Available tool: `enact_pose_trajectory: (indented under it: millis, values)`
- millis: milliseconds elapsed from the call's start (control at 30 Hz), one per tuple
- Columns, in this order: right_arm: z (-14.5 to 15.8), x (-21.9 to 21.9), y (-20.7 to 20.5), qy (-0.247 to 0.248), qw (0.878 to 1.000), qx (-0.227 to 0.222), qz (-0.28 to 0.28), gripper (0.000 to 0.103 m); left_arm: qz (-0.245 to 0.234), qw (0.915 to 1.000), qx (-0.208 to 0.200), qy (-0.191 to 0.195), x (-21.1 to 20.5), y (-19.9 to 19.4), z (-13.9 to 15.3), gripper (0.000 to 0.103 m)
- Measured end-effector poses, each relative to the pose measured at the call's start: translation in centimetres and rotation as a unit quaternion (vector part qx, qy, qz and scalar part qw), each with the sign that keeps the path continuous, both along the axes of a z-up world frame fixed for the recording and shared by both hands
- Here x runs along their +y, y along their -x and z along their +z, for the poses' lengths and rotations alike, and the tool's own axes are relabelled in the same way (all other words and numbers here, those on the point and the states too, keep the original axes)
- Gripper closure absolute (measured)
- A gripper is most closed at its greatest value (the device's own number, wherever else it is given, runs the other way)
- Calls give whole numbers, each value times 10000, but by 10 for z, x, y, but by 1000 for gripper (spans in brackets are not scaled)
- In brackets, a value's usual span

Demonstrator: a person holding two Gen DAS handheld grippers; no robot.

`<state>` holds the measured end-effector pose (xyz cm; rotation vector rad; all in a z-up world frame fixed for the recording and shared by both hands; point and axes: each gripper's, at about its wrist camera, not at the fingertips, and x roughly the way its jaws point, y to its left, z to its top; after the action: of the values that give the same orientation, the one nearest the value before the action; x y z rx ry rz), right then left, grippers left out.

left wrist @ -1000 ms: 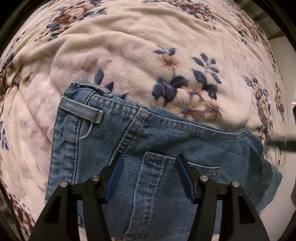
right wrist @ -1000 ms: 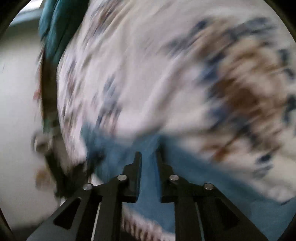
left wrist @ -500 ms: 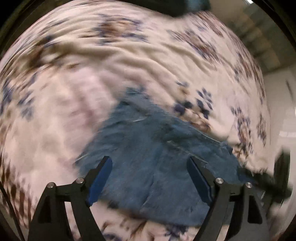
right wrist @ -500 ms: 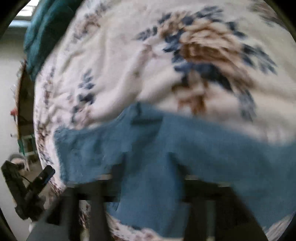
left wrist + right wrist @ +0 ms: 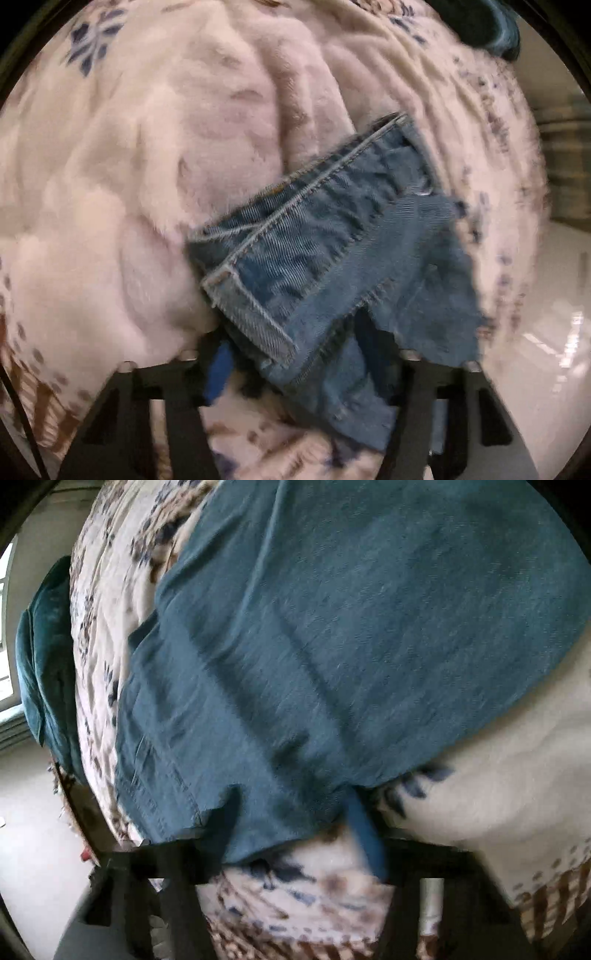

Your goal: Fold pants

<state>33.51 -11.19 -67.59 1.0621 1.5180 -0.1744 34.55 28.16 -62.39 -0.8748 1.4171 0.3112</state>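
Observation:
The blue denim pants [image 5: 332, 258] lie on a cream floral blanket [image 5: 147, 184]. In the left wrist view a waistband corner with a belt loop [image 5: 251, 314] sits between the jaws of my left gripper [image 5: 291, 362]. Those jaws are closing, and a dark gap still shows beside the blue left pad [image 5: 218, 373]. In the right wrist view a broad smooth panel of the pants [image 5: 351, 627] fills the frame. My right gripper [image 5: 295, 823] straddles its near edge with the jaws apart and closing. Its blue right pad [image 5: 364, 834] is at the cloth's rim.
A dark teal cushion [image 5: 44, 657] lies at the blanket's far side, also seen as the teal cushion [image 5: 491, 26] in the left wrist view. Pale floor [image 5: 554, 350] shows beyond the bed's edge. The blanket's brown patterned border [image 5: 295, 934] hangs near my right gripper.
Both grippers opened, swung sideways across the pants and rolled. The left went from the back pocket to the waistband corner. The right let go of the cloth and now brackets another denim edge.

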Motion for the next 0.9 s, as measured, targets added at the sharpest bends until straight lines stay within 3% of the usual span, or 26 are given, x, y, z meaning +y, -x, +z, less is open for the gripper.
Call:
enact_pose_trajectory:
  millis: [33, 67, 167, 333, 400, 467, 500, 533, 567, 600, 633, 667, 700, 733, 767, 833, 900]
  values:
    - [0, 0, 0, 93, 10000, -4, 29, 91, -41, 9999, -1, -113, -1, -2, 0, 57]
    - [2, 0, 1, 145, 9999, -35, 45, 93, -90, 9994, 50, -336, -1, 0, 1, 70]
    - [13, -4, 6, 386, 9989, -121, 233, 98, -262, 9982, 0, -538, 3, 7, 9, 79]
    - [5, -10, 28, 221, 9986, 262, 405, 102, -620, 9953, 99, -737, -3, 6, 7, 80]
    - [-8, -16, 37, -258, 9991, 327, 119, 102, -628, 9958, 114, -660, -1, 5, 8, 79]
    - [-7, -29, 44, -583, 9979, 80, -258, 98, -695, 9955, 56, -635, -2, 4, 18, 78]
    - [-3, -36, 45, -535, 9981, -21, -309, 89, -786, 9943, 37, -723, -5, 5, 26, 77]
    - [1, -41, 46, -508, 9980, -118, -361, 69, -894, 9921, 34, -880, -11, 3, 35, 76]
    - [4, -49, 47, -443, 9976, -226, -475, 57, -991, 9906, -28, -942, -16, 6, 42, 74]
    - [5, -57, 49, -342, 9972, -283, -596, 36, -1122, 9886, -90, -1002, -23, 8, 48, 70]
    - [3, -64, 48, -159, 9975, -225, -649, 33, -1236, 9865, -121, -1065, -30, 8, 51, 68]
    - [-1, -69, 46, -84, 9976, -194, -665, 33, -1376, 9836, -179, -1149, -38, 10, 55, 65]
    - [-6, -73, 43, -80, 9973, -218, -694, 42, -1446, 9816, -219, -1228, -46, 11, 57, 59]
    - [-11, -77, 42, -56, 9973, -224, -697, 82, -1496, 9802, -246, -1275, -56, 6, 57, 56]
    - [-16, -80, 41, 0, 9976, -191, -672, 92, -1540, 9791, -272, -1298, -62, 5, 57, 51]
    - [-21, -83, 45, 54, 9987, -30, -515, 92, -1586, 9768, -402, -1381, -77, 2, 59, 43]
    - [-28, -82, 49, 60, 9998, 141, -119, 93, -1725, 9732, -561, -1410, -92, -1, 59, 16]
